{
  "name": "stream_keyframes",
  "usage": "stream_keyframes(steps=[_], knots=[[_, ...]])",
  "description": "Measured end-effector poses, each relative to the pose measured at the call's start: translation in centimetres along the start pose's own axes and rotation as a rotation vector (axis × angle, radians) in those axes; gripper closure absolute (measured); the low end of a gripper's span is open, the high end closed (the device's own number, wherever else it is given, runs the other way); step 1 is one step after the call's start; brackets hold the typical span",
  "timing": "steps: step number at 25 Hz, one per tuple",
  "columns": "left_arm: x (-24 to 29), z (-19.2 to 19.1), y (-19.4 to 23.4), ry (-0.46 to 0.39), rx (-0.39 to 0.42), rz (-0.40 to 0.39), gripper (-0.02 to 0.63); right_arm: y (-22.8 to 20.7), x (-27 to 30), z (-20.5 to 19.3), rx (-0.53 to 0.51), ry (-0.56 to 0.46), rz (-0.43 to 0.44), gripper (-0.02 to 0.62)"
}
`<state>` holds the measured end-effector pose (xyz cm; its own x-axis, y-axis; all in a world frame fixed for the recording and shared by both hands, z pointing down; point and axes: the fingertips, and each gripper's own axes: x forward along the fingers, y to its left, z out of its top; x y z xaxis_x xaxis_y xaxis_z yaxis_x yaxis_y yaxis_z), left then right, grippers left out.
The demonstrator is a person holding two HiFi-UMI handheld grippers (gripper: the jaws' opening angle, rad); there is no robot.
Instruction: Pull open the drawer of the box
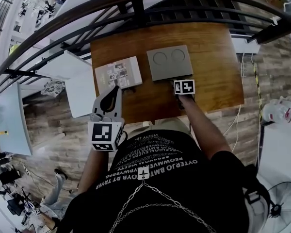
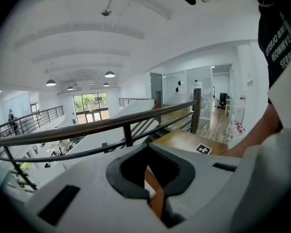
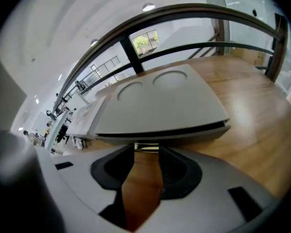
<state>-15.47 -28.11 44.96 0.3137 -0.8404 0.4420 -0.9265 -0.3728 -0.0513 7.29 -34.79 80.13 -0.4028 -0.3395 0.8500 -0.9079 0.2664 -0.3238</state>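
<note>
The right gripper has its jaws spread around the small handle on the grey box's closed drawer. The left gripper hovers, fingertips together.

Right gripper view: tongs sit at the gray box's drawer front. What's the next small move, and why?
Probably close the right gripper's tongs on the small pull. The pull lies between the tips, which look apart rather than pressing on it, and the drawer of the gray box looks fully shut. Pulling before the grip is firm would likely slip.
</note>
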Motion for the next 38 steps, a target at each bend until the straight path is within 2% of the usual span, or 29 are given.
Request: stream_keyframes(steps=[7,10,13,16,17,18,21,22,31,38], knots=[[-1.4,-0.1,0.0,-0.009,0.004,-0.005,0.600,0.4,-0.9,-1.4,0.006,-0.002,0.002,0.442],[-1.7,0.3,0.1,-0.023,0.008,-0.005,0.600,0.5,-1.2,-2.0,-0.031,0.006,-0.011,0.442],[-1.9,0.4,0.2,-0.029,0.008,-0.009,0.600,0.2,-1.9,-2.1,-0.090,0.008,-0.065,0.491],[-2.2,0.1,0.1,-0.029,0.004,-0.017,0.600,-0.7,-2.2,-2.6,-0.098,0.004,-0.114,0.583],[-2.3,0.1,0.1,-0.029,0.005,-0.020,0.600,-0.7,-2.2,-2.6,-0.093,0.002,-0.107,0.588],[-2.3,0.1,0.1,-0.030,0.006,-0.022,0.600,-0.5,-2.1,-2.6,-0.086,0.003,-0.088,0.571],[-2.6,-0.1,0.1,-0.028,0.010,-0.027,0.600,0.2,-1.5,-2.8,-0.055,0.023,-0.038,0.425],[-2.8,-0.3,0.1,-0.024,0.010,-0.027,0.600,0.3,-1.3,-2.9,-0.050,0.027,-0.040,0.413],[-4.8,-1.3,1.2,-0.009,0.016,-0.005,0.600,0.9,-1.5,-3.0,-0.098,0.028,-0.100,0.431],[-6.1,-1.8,0.7,-0.015,0.024,-0.015,0.600,1.0,-2.1,-5.1,-0.095,0.039,-0.112,0.433]])
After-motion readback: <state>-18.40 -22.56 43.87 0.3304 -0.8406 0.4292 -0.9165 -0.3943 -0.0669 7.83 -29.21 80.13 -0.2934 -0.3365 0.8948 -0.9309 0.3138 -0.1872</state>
